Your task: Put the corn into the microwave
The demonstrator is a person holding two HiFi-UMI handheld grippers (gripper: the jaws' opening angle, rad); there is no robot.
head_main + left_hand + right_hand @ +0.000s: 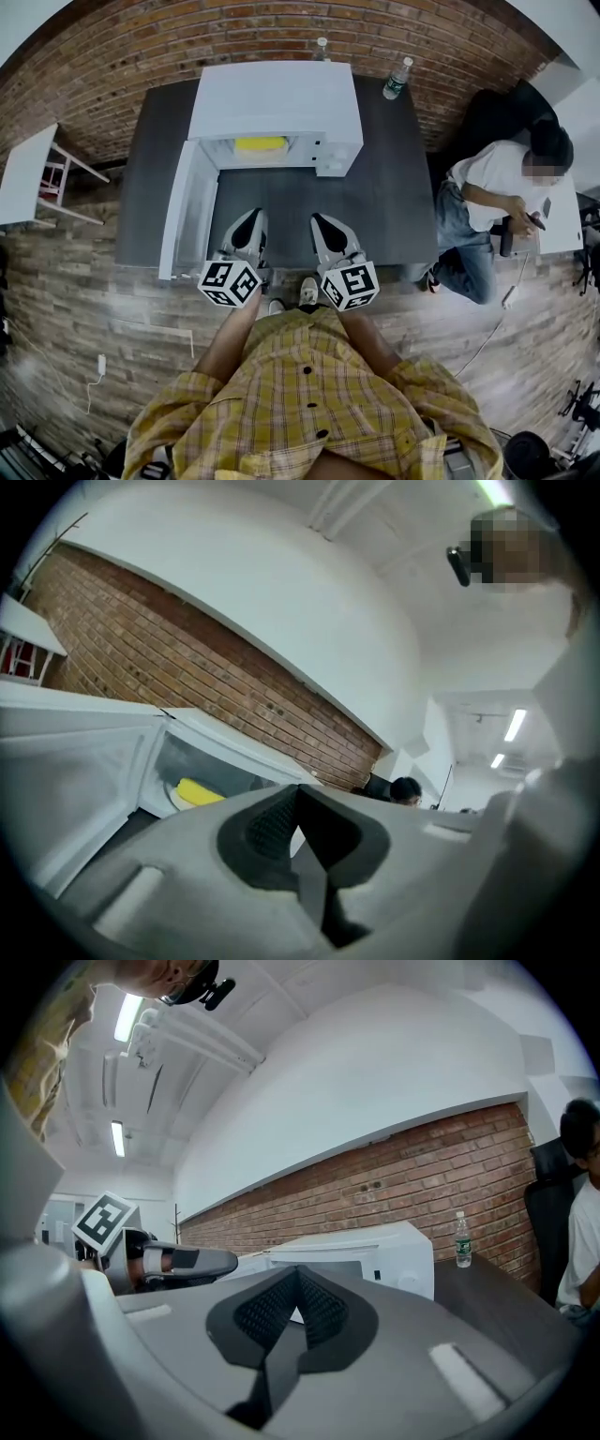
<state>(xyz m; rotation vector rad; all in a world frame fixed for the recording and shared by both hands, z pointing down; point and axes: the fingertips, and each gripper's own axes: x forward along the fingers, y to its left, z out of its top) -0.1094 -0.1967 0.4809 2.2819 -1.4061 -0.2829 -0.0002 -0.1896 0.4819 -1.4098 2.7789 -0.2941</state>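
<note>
Black ribbed pads close the left gripper (298, 803) tip to tip, with nothing between them. The right gripper (298, 1288) is the same, its dark pads pressed together and empty. In the head view both grippers are held side by side in front of the person's yellow checked shirt (309, 394), level and aimed at the microwave (277, 98), with the marker cubes (230, 281) nearest the body. They hang over the near part of the dark table (394, 187) and touch nothing. The left gripper is rolled to one side, so the brick wall (141, 47) runs aslant in its view. The microwave is white and stands at the far side of the table against that wall. Its door (187, 206) is swung fully open to the left. The corn (260, 144) lies inside the open cavity, a yellow cob resting on a pale plate (173, 799), well apart from both grippers. A plastic water bottle (397, 79) stands upright on the table to the right of the microwave, near the wall. A second bottle (322, 42) shows just behind the microwave's top. Beyond the table's right end a seated person (497, 178) in a white top bends over a small thing held in the hands.
</note>
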